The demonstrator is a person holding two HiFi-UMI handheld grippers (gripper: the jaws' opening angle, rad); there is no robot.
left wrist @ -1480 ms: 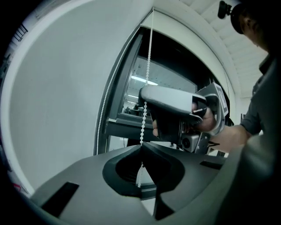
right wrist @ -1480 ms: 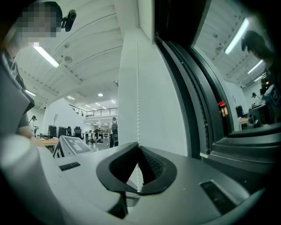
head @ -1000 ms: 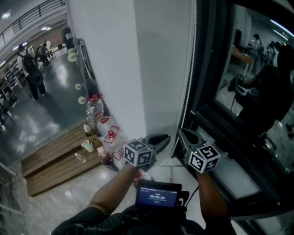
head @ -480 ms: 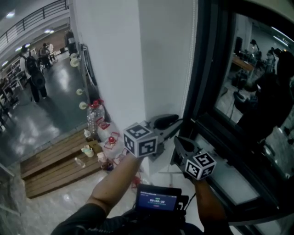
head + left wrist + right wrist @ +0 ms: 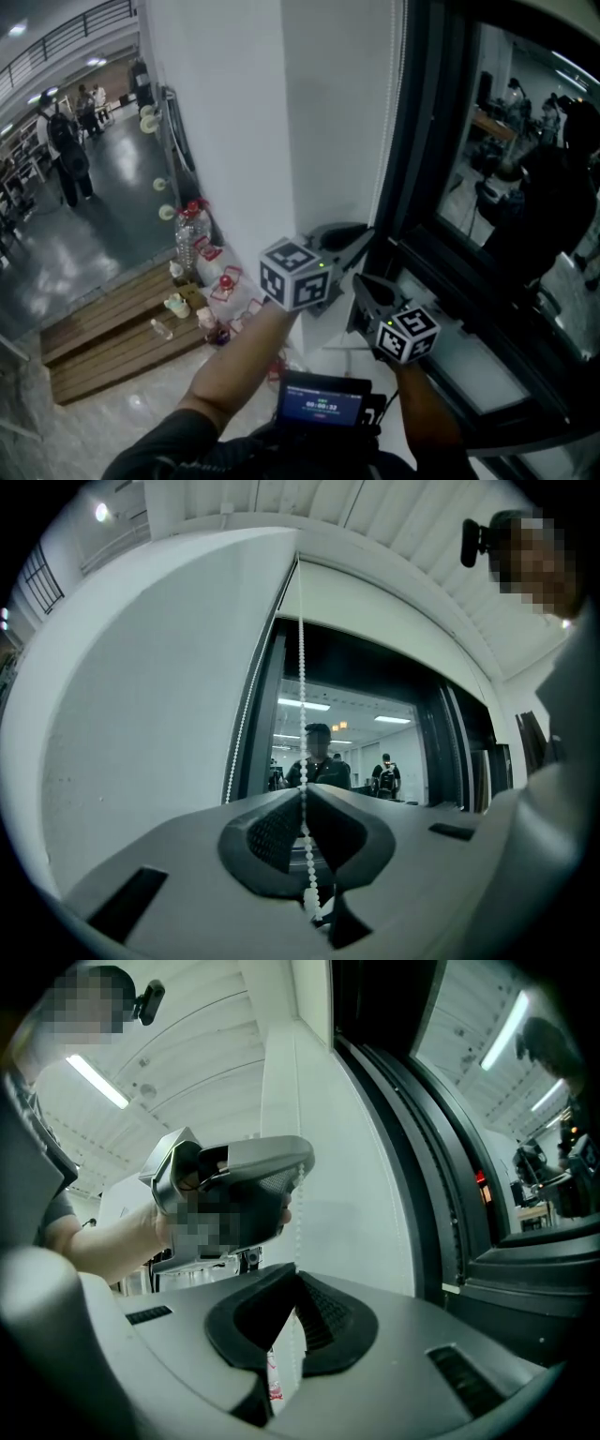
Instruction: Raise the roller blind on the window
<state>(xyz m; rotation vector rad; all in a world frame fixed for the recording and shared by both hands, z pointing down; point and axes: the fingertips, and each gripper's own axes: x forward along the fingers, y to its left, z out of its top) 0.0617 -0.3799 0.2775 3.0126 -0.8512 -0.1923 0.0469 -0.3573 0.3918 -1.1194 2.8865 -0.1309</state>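
A white bead chain (image 5: 394, 103) hangs down the white wall beside the dark window (image 5: 525, 187). My left gripper (image 5: 364, 240) is the upper one. Its jaws have just been closing and now pinch the bead chain (image 5: 302, 667) at their tips (image 5: 303, 789). Just below it, my right gripper (image 5: 360, 283) is shut on the same chain. In the right gripper view the bead chain (image 5: 298, 1213) runs from the left gripper (image 5: 298, 1162) straight down into the right gripper (image 5: 295, 1274). A pale strip (image 5: 394, 602) runs along the window's top.
A white wall column (image 5: 281, 112) stands left of the window frame. The sill (image 5: 469, 366) lies below the right gripper. Bottles and cups (image 5: 192, 234) sit on a wooden step at lower left. People (image 5: 61, 150) stand far off in the hall. A small screen (image 5: 322, 401) hangs at my chest.
The left gripper has risen along the chain, from beside the right gripper to above it. The right gripper has stayed put on the chain.
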